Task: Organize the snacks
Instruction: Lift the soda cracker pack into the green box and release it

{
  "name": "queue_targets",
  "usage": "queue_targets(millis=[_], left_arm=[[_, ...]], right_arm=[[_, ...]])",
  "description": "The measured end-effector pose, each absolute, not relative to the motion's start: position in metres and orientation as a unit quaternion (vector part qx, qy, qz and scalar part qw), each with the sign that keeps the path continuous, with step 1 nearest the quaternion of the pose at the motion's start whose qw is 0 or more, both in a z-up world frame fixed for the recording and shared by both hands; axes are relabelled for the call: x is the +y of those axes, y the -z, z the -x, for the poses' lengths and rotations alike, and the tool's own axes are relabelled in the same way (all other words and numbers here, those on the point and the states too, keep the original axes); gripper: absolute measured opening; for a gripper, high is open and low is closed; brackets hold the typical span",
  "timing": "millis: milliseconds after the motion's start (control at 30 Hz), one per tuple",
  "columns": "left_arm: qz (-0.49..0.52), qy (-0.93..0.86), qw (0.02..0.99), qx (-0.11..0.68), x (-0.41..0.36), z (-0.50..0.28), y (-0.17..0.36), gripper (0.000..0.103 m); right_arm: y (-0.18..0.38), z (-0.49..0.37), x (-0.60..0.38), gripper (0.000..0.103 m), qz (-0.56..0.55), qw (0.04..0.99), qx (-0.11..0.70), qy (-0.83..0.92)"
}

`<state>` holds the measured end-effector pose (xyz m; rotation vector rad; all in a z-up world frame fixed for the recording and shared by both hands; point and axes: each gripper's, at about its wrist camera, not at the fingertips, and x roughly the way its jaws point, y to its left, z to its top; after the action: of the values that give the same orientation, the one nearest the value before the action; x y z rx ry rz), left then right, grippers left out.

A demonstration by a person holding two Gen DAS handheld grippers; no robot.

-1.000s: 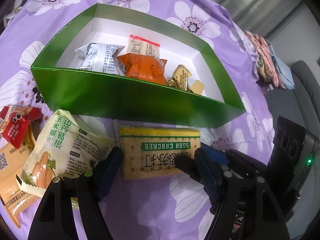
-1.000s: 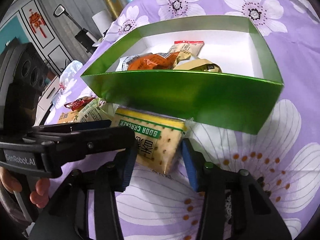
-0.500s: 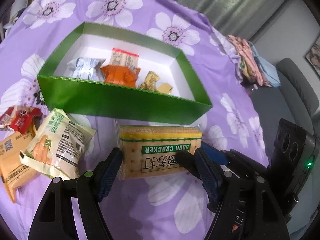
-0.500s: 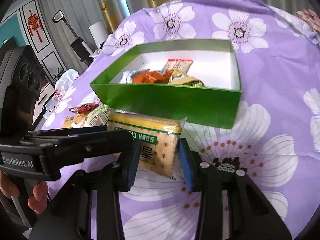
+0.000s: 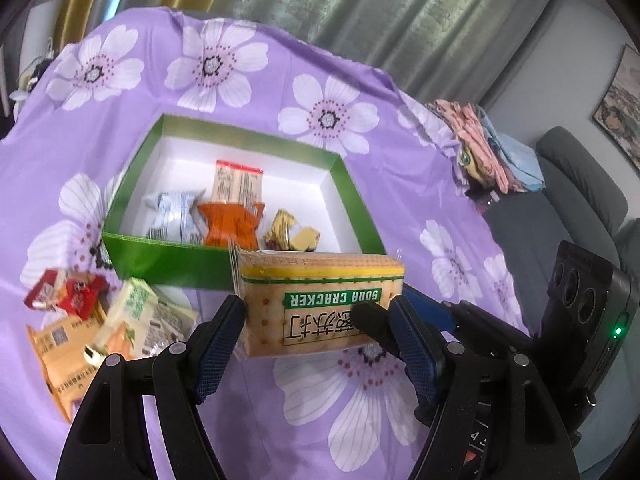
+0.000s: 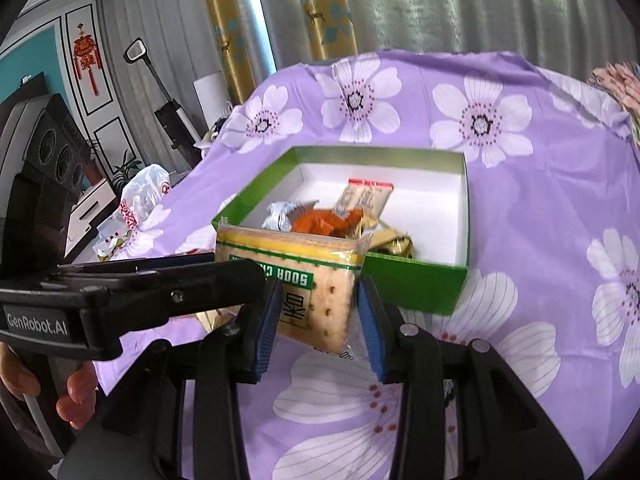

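Observation:
A soda cracker pack [image 5: 320,300] hangs in the air in front of the green box [image 5: 168,258]. My left gripper [image 5: 316,336] holds it by its two short ends. My right gripper [image 6: 318,316] is shut on the right end of the pack [image 6: 304,280]. The box [image 6: 412,280] holds several small snack packets [image 5: 230,220]. Loose packets lie on the purple flowered cloth left of the box: a pale green one [image 5: 140,320], an orange one [image 5: 64,360] and a red one [image 5: 68,290].
A pile of folded cloth [image 5: 488,152] sits at the table's far right edge, with a grey sofa [image 5: 580,184] beyond. A white plastic bag [image 6: 136,208] lies at the left edge in the right wrist view. Curtains hang behind.
Both grippers closed on the cracker pack and lifted it off the cloth. The box and table now look farther below.

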<state>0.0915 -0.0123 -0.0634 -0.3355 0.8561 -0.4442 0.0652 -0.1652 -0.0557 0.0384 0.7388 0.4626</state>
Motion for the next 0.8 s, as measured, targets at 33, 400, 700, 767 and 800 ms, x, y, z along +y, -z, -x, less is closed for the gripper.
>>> queue_targets(millis=[33,400,700,767,800], left_arm=[[0.159,0.213,0.874,0.407,-0.012,-0.093,0.062,0.075],[0.158,0.207,0.882,0.393,-0.002,-0.135,0.048,0.075],[0.166,0.205,0.875,0.405,0.0,-0.17,0.061,0.075],[0.172,0.202,0.872,0.412,0.002,-0.176,0.067,0.075],[0.173,0.201,0.871,0.415,0.002,-0.178,0.069,0.075]], right_arm=[[0.054,-0.068,-0.164,0.039,-0.017,0.907,0.355,-0.225],[0.044,-0.106,-0.156,0.039,-0.023,0.914,0.335,-0.229],[0.054,-0.143,-0.156,0.039,-0.041,0.908,0.347,-0.229],[0.058,-0.149,-0.155,0.039,-0.041,0.906,0.353,-0.229],[0.061,-0.153,-0.154,0.039,-0.041,0.905,0.357,-0.229]])
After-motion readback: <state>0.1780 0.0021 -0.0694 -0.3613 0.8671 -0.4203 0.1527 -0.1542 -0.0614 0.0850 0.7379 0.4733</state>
